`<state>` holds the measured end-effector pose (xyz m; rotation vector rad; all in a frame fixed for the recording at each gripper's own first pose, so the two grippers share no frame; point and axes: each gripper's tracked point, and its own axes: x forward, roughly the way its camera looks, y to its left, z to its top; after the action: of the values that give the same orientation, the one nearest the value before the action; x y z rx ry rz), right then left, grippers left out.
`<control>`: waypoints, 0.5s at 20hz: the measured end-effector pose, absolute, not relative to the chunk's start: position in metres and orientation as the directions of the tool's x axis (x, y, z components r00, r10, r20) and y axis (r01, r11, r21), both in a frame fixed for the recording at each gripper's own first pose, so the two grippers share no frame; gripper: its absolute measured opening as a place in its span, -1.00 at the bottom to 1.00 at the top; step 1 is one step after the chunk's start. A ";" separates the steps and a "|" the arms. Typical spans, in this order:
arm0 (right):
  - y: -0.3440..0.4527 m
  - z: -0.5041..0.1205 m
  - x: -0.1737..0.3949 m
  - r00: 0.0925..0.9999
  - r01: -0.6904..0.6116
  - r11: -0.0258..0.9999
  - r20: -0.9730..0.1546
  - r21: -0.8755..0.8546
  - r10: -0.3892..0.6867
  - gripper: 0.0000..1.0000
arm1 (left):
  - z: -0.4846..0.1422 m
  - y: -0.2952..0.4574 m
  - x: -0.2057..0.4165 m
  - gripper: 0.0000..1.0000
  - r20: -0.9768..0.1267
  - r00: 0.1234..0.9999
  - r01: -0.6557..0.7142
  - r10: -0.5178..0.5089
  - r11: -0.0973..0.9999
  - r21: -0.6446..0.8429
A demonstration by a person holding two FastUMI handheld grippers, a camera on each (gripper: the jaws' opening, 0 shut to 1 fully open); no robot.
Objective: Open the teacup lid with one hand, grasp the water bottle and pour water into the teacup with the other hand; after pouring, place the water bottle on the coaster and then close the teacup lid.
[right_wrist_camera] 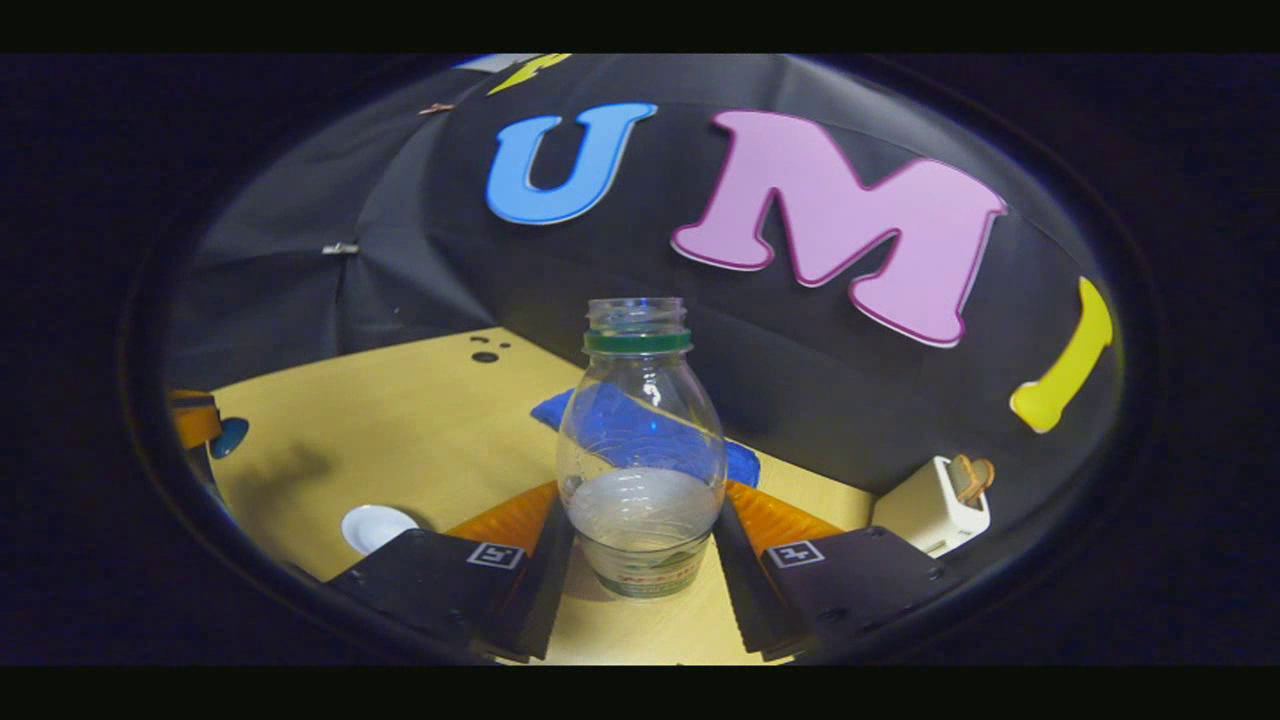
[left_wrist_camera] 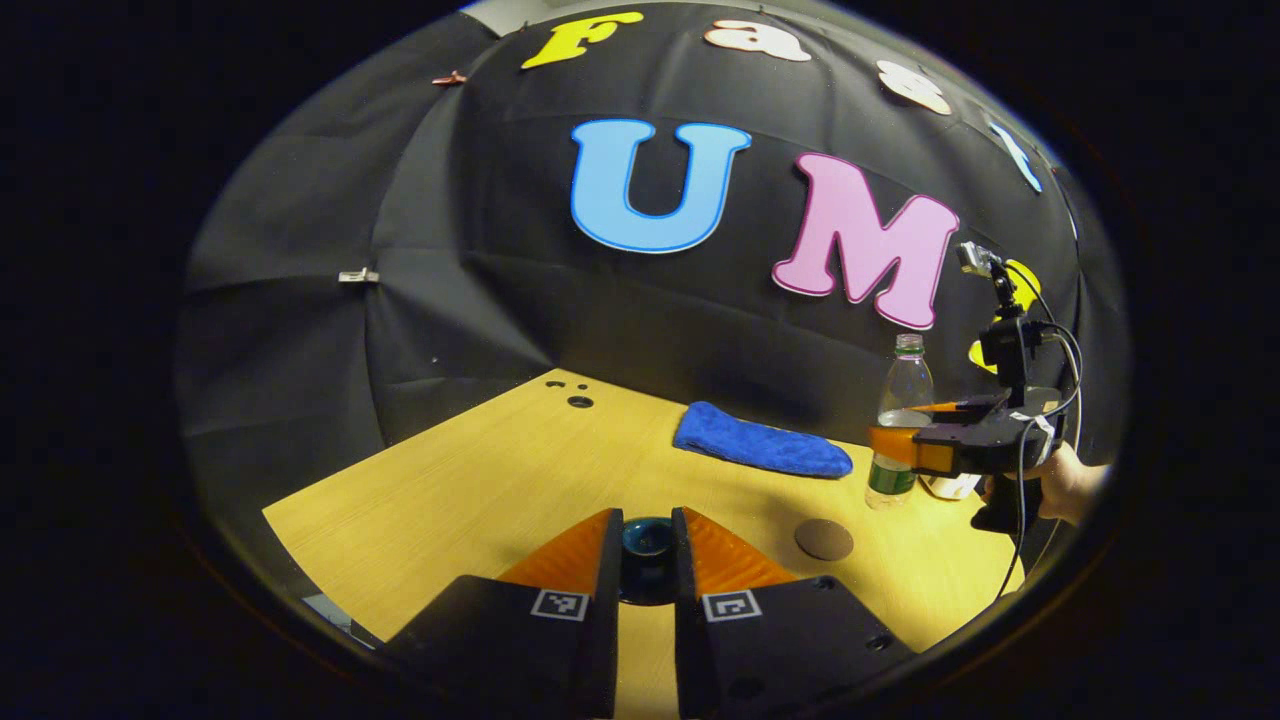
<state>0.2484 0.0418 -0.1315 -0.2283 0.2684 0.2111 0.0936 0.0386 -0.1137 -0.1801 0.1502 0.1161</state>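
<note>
The clear bottle (right_wrist_camera: pixel 640 450) stands upright, uncapped, partly filled. The dark teal lid (left_wrist_camera: pixel 646 538) is lifted, well left of the bottle. The white cup (right_wrist_camera: pixel 376 526) sits open between them. The round brown coaster (left_wrist_camera: pixel 824 539) lies just before the bottle.

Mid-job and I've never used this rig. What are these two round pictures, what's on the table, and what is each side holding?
No robot arm here: a person holds handheld tongs in each hand, with a camera on each. The left gripper view looks along the left tongs, shut on the dark teacup lid; farther off a hand holds the right tongs. The right gripper view looks along those right tongs, closed on the uncapped water bottle. On the wooden table lie a blue cloth, a round coaster and the open white teacup.
</note>
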 end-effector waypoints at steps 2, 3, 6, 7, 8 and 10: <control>0.034 -0.138 0.249 0.953 -0.203 0.975 -0.247 -0.089 0.176 0.45 | -0.113 0.028 0.099 -0.46 -0.151 0.985 -0.109 0.084 0.980 -0.167; 0.029 -0.145 0.254 0.957 -0.189 0.981 -0.232 -0.035 0.176 0.45 | -0.114 0.024 0.101 -0.47 -0.146 0.986 -0.100 0.076 0.980 -0.169; 0.023 -0.169 0.263 0.965 -0.146 0.988 -0.215 0.043 0.152 0.44 | -0.118 0.014 0.111 -0.46 -0.136 0.989 -0.081 0.058 0.982 -0.173; 0.023 -0.177 0.265 0.967 -0.133 0.990 -0.210 0.054 0.142 0.45 | -0.119 0.012 0.114 -0.46 -0.132 0.990 -0.075 0.052 0.981 -0.178; 0.021 -0.185 0.265 0.969 -0.117 0.991 -0.209 0.063 0.128 0.45 | -0.122 0.009 0.117 -0.53 -0.129 0.991 -0.070 0.046 0.980 -0.186; 0.017 -0.203 0.264 0.970 -0.094 0.992 -0.217 0.082 0.109 0.48 | -0.127 0.007 0.121 -0.53 -0.126 0.991 -0.069 0.043 0.976 -0.205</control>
<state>0.2639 0.0174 -0.2031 0.0717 0.2232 0.1026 0.1209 0.0067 -0.1271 -0.2105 0.1217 0.0566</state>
